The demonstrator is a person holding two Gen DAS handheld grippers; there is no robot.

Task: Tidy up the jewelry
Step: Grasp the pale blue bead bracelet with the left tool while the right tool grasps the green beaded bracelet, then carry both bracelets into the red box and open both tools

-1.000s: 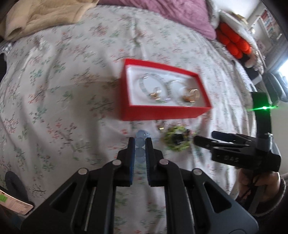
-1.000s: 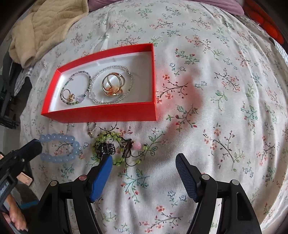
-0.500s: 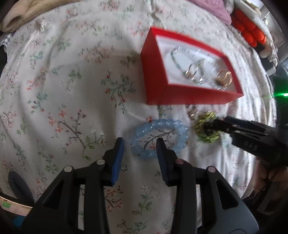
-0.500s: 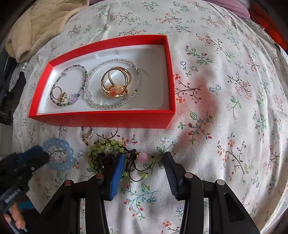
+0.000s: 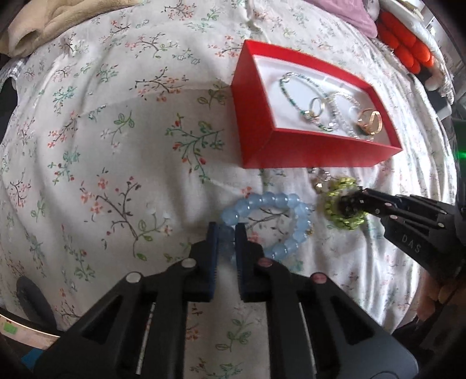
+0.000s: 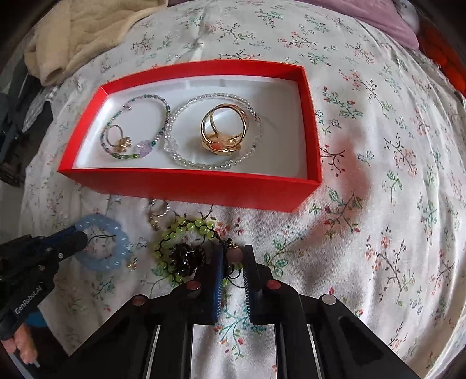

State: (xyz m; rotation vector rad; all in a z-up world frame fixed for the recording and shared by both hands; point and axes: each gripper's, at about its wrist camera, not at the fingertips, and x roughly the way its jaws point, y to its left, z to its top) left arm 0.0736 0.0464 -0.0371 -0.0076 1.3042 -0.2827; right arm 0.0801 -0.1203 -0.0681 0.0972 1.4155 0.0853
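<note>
A red box [image 5: 291, 154] [image 6: 189, 186] with a white lining lies on the floral bedsheet and holds two thin bead bracelets, a gold ring and a small ring. In front of it lie a pale blue bead bracelet [image 5: 279, 199] [image 6: 116, 242], a green bead bracelet [image 5: 346, 183] [image 6: 189, 227] with black cord, and a small loose charm [image 6: 157, 210]. My left gripper [image 5: 226, 230] [image 6: 78, 236] points down, its jaws closing on a blue bead. My right gripper [image 6: 233, 256] [image 5: 354, 201] is closing on the green bracelet's pink bead and cord.
A beige blanket [image 6: 87, 38] is bunched at the far left of the bed. A purple pillow [image 5: 349, 14] and an orange ribbed thing [image 5: 407, 46] lie at the far right. A hand holds each gripper at the frame edges.
Both grippers sank toward the bed. The left jaws opened over the blue bracelet, then closed on its near beads. The right jaws narrowed from wide apart onto the green bracelet's cord end.
</note>
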